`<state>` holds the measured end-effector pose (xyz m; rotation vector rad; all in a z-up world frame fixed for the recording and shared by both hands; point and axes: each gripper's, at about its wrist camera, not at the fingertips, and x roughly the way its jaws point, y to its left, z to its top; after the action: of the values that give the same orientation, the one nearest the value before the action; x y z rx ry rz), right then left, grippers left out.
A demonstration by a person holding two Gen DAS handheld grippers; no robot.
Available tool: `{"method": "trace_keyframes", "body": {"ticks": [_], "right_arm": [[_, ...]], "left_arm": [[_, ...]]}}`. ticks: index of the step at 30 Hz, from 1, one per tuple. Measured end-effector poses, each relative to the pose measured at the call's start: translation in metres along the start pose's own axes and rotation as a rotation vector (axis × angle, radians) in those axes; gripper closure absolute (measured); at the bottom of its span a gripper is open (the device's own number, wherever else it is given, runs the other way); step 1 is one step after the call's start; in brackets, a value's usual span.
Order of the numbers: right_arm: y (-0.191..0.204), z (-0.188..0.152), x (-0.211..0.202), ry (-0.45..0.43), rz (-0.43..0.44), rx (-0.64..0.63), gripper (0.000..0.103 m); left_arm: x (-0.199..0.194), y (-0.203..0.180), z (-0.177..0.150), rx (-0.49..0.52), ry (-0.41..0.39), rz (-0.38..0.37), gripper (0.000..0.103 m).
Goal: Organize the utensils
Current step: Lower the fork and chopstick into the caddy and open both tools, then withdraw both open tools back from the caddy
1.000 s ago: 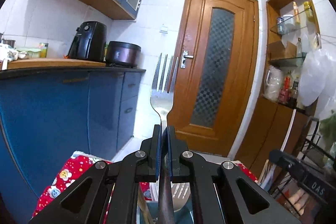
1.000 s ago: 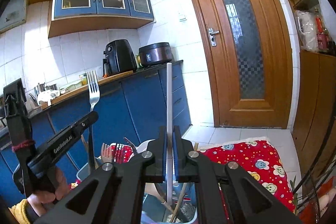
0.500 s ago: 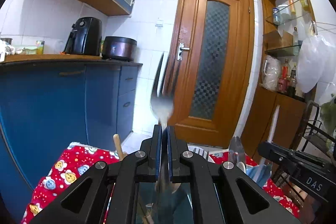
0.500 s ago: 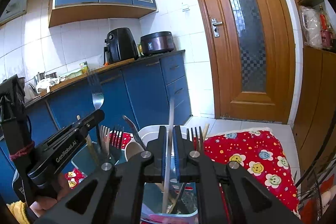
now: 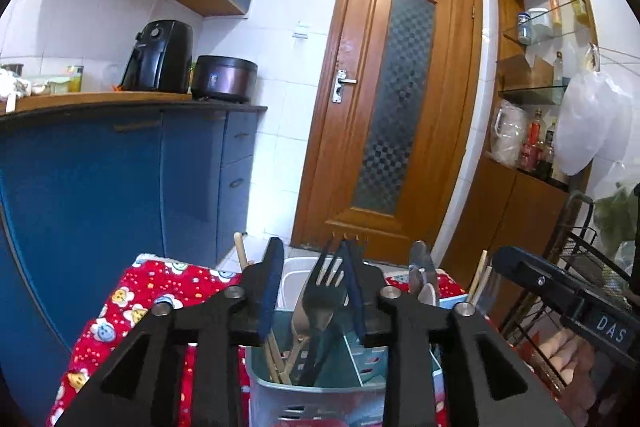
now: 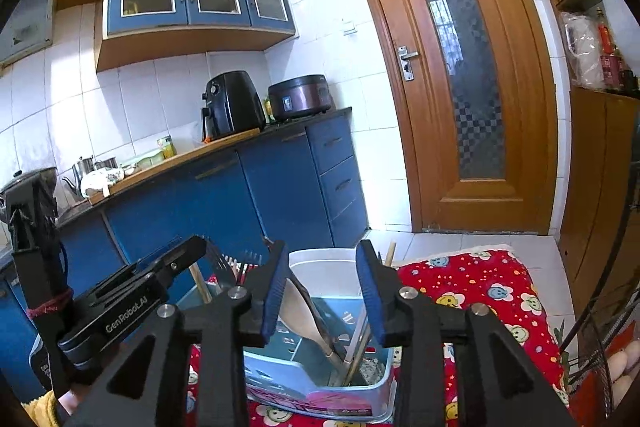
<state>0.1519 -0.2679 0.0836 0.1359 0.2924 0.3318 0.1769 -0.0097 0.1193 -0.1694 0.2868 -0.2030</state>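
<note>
**Both tongs let go over the caddy**

Both tongs are opening right now. The left tongs [image 5: 310, 283] have a wide gap between the blue pads. A fork [image 5: 322, 297] stands in that gap with its prongs up, leaning close to the right pad, but the pads do not squeeze it. Its handle goes down into the utensil caddy [image 5: 320, 393], so it looks like it has been dropped in.

The right tongs [image 6: 322, 287] are open wide too. Nothing is pinched between them. Through the gap a wooden spoon [image 6: 304, 315] and some thin sticks [image 6: 358, 337], maybe chopsticks, show, standing inside the same caddy [image 6: 320, 391].

The caddy is a light blue box with walls that split it into parts. It sits on a red cloth with smiley faces [image 6: 480, 287]. A white tub [image 6: 320, 263] is just behind it. More forks [image 6: 246, 263] poke up on the left side of the caddy, near the other tongs.

How far along is the job? Many utensils already stand in the caddy: forks, a wooden spoon, sticks and something shiny like a spoon or knife [image 5: 422, 273]. So a good part looks done. No loose utensils show on the cloth in these views, but much of the cloth is hidden behind the tongs. It is hard to tell if more things wait to be sorted.
</note>
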Motion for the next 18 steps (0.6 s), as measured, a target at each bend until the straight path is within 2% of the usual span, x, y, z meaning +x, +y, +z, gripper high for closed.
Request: {"method": "trace_keyframes", "body": {"ticks": [7,18], "right_arm": [[0.009,-0.002,-0.025,-0.008,0.004,0.011,0.059],[0.025,-0.021,-0.065,0.011,-0.016,0.015,0.050]], "left_arm": [[-0.029,-0.006,0.005,0.025,-0.008,0.004,0.069],[-0.075,-0.007,0.000,0.024,0.042,0.002,0.055]]}}
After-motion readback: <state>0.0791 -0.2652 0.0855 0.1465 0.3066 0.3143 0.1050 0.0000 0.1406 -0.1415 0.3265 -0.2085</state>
